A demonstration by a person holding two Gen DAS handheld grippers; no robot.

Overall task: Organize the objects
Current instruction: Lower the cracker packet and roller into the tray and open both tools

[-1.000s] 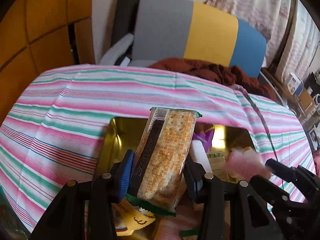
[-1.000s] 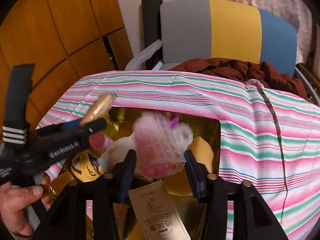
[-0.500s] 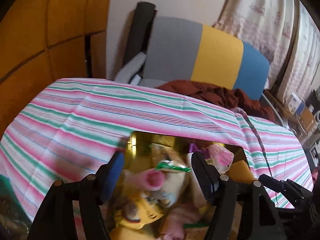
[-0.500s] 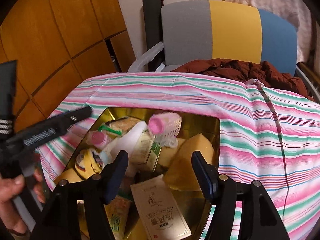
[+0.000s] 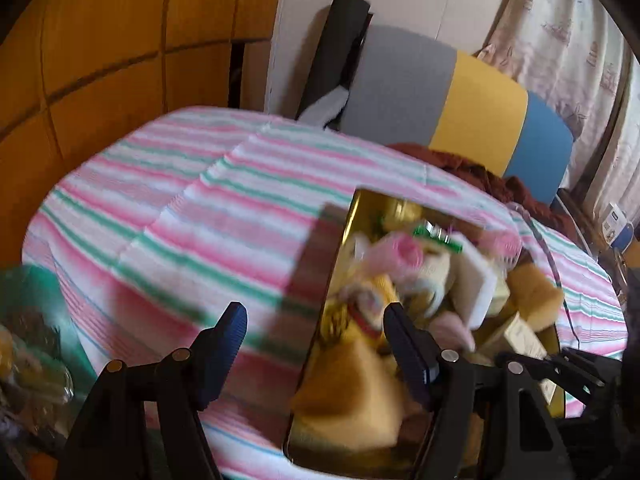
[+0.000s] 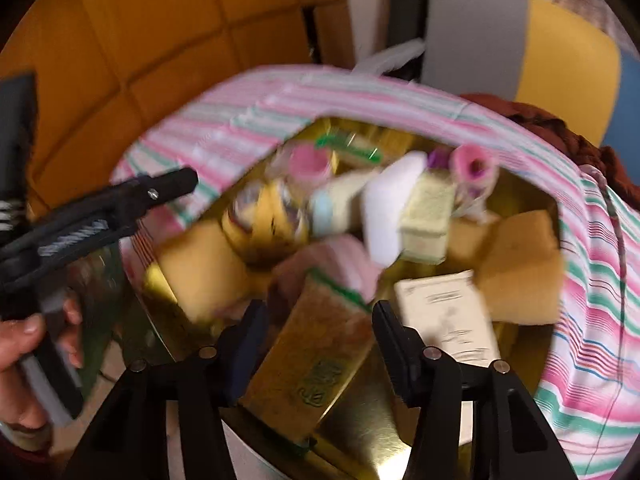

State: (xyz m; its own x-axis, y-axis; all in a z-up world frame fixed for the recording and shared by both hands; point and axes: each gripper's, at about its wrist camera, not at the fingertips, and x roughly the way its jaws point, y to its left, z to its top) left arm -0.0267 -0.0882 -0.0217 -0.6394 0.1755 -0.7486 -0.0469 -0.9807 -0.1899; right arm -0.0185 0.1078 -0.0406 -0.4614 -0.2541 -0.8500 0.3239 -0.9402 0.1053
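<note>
**Gold tin: loading in progress, right fingers over cracker packet**

Gold tin (image 6: 420,436) is the landmark. It sits on the table under a pink, green and white striped cloth (image 5: 192,216) and serves as the collecting bin for the loose objects, which explains the pile inside it.

Contents, relative to the tin:
- Cracker packet (image 6: 316,352): flat, glossy film wrapper with a green end seal, lying slanted at the near edge.
- Yellow sponge blocks (image 6: 520,260): porous and squashy, against the right wall and the left wall.
- White foam block (image 6: 388,208) and a pale printed carton (image 6: 426,216): near the middle, tipped on the heap.
- Pink hair rollers (image 6: 472,168): ribbed cylinders at the far side.
- Flat printed card box (image 6: 448,320): on the floor of the tin, right of the packet.

Right gripper (image 6: 316,332): fingers closing, with the cracker packet between them. Blur hides whether the pads press on it; probably a repositioning grip.

Left gripper (image 5: 314,332): fingers released and spread wide, holding nothing, straddling the tin's left rim over the cloth. Judged to be heading for objects outside the tin.
</note>
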